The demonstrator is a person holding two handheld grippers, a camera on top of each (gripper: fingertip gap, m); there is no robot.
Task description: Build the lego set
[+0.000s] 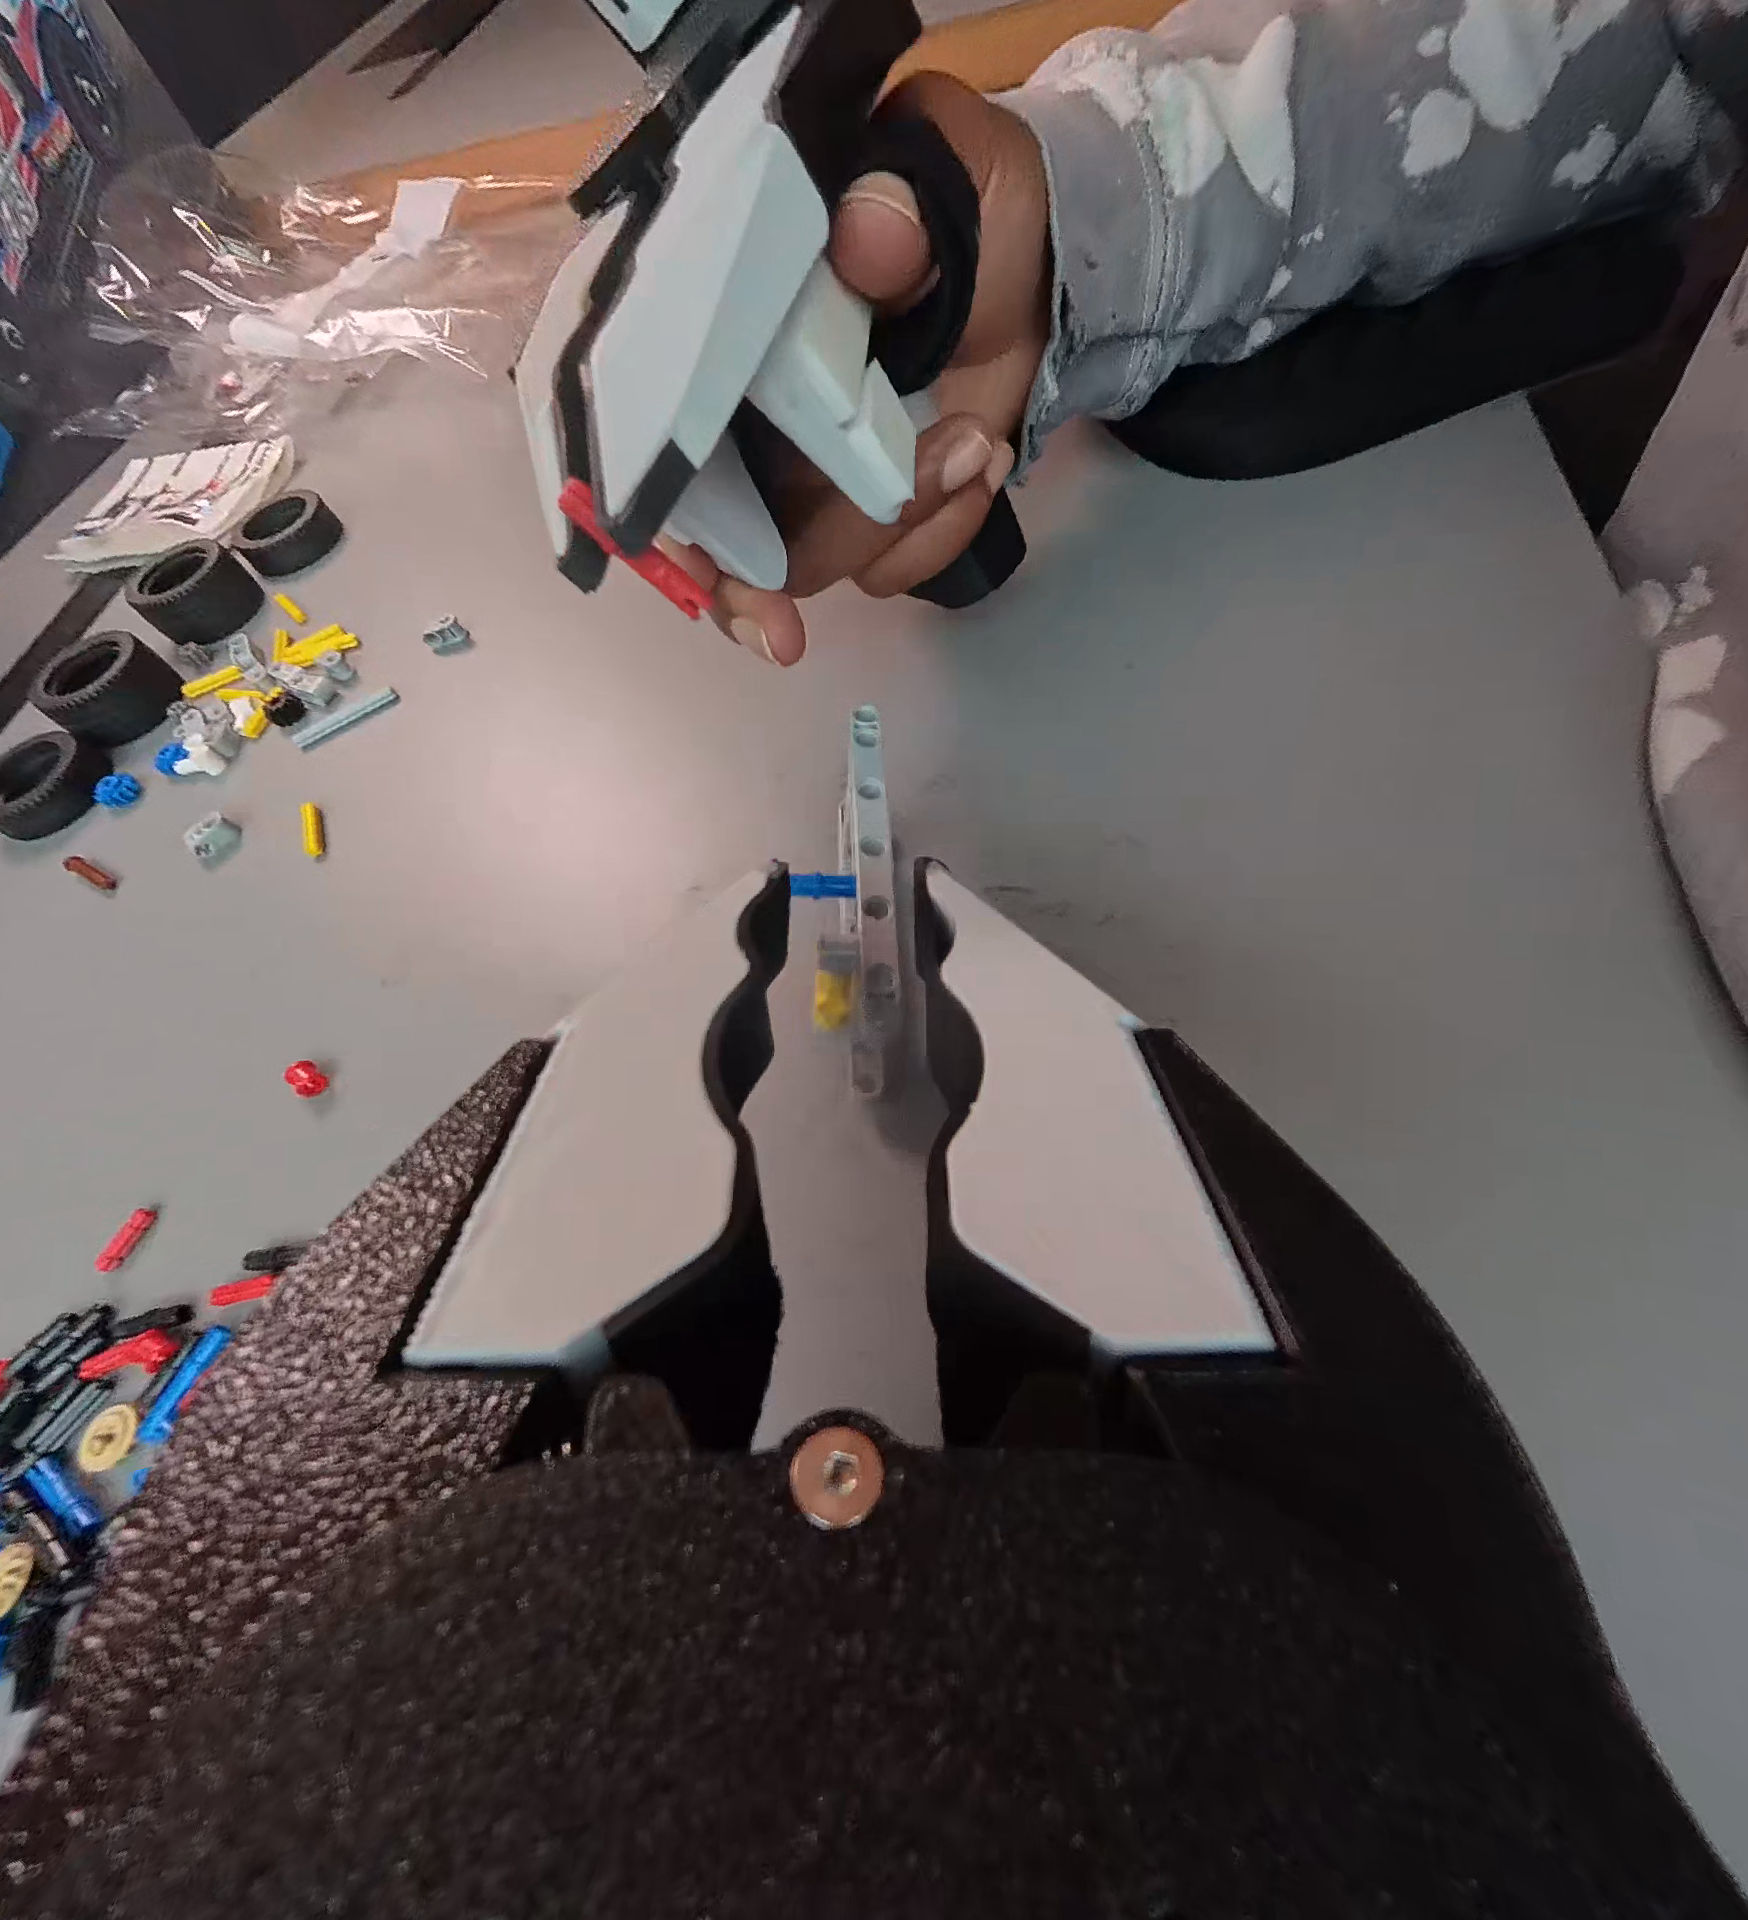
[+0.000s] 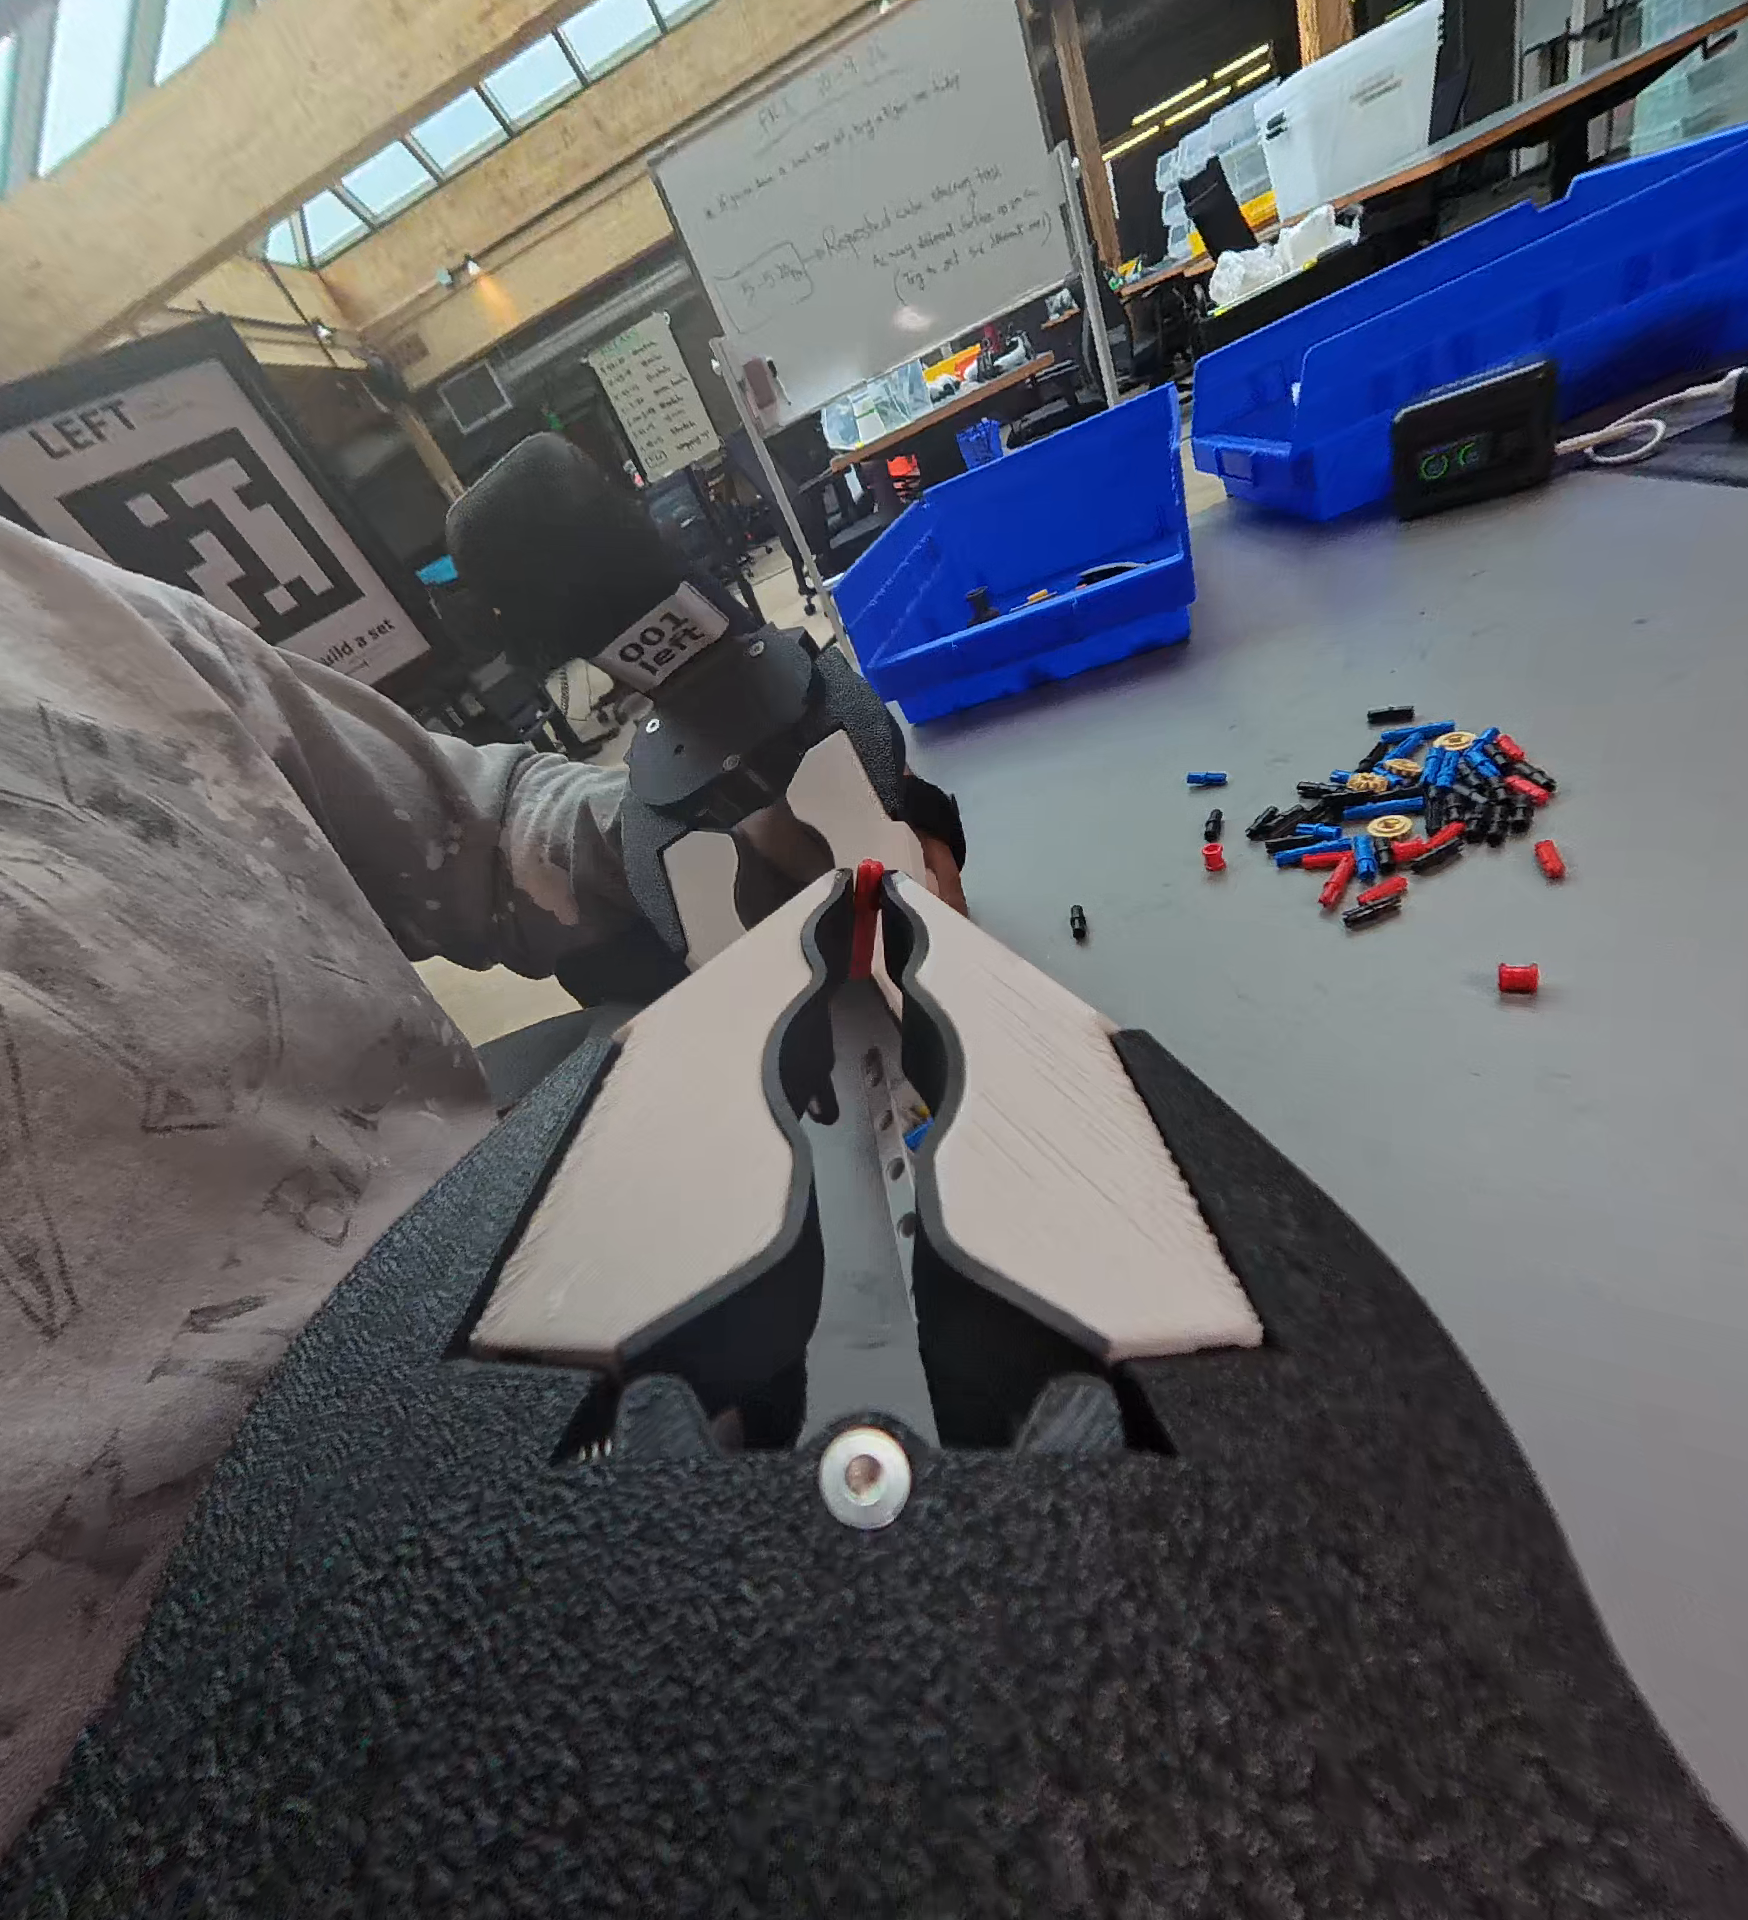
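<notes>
Grey beam (image 1: 870, 904) between left tongs (image 1: 844, 883)

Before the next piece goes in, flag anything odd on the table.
Nothing is damaged or spilled. Loose strays lie apart from their piles: a red bush, a brown pin and a yellow pin. The left tongs grip the grey beam; the right tongs hold a red pin.

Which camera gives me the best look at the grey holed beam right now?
The left wrist view. There the grey holed beam stands on edge between the left gripper fingers, its hole row, blue pin and yellow piece visible. The right wrist view shows only a dim sliver of the beam through the right gripper.
</notes>
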